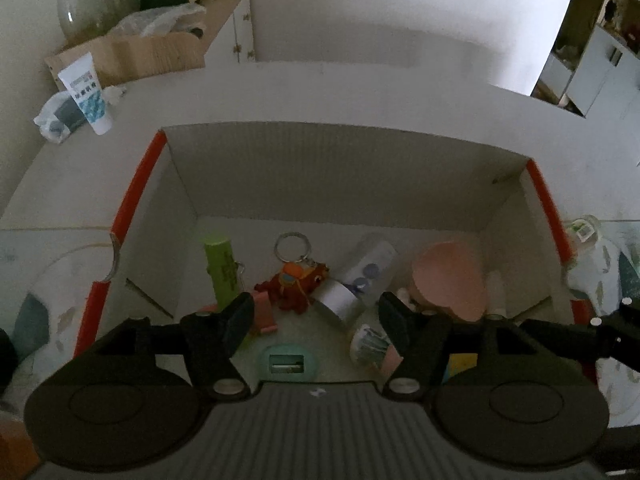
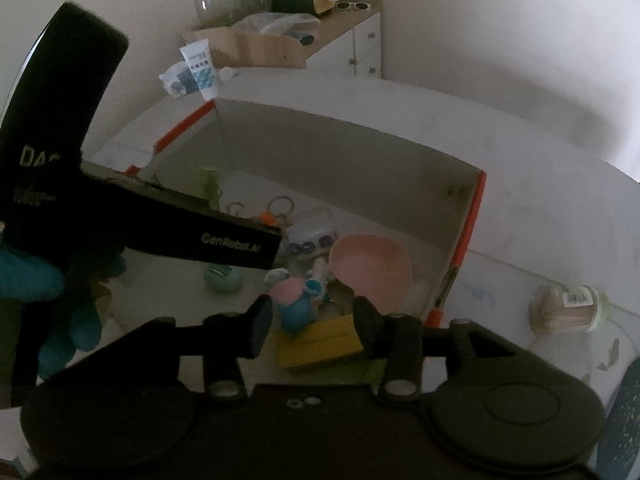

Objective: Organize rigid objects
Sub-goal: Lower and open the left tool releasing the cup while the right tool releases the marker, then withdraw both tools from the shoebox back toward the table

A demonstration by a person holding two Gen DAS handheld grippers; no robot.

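A white box with orange edges (image 1: 136, 200) lies open below both grippers. Inside it are a green tube (image 1: 222, 268), a red keychain toy (image 1: 298, 284), a clear bottle with a white cap (image 1: 360, 276), a pink bowl (image 1: 448, 280), a mint-green piece (image 1: 286, 364) and a striped cup (image 1: 368, 344). My left gripper (image 1: 316, 320) hangs open above them and grips nothing. My right gripper (image 2: 314, 328) is open over the box's near right corner. A blue and pink toy (image 2: 294, 308) and a yellow box (image 2: 320, 344) lie beneath its fingers, and neither is pressed.
A blue-gloved hand (image 2: 24, 276) holds the left gripper's black body (image 2: 180, 228) across the box. A jar of toothpicks (image 2: 568, 308) stands on the table right of the box. Behind are a white tube (image 1: 88, 92), a cardboard box (image 1: 132, 56) and a cabinet (image 2: 360, 48).
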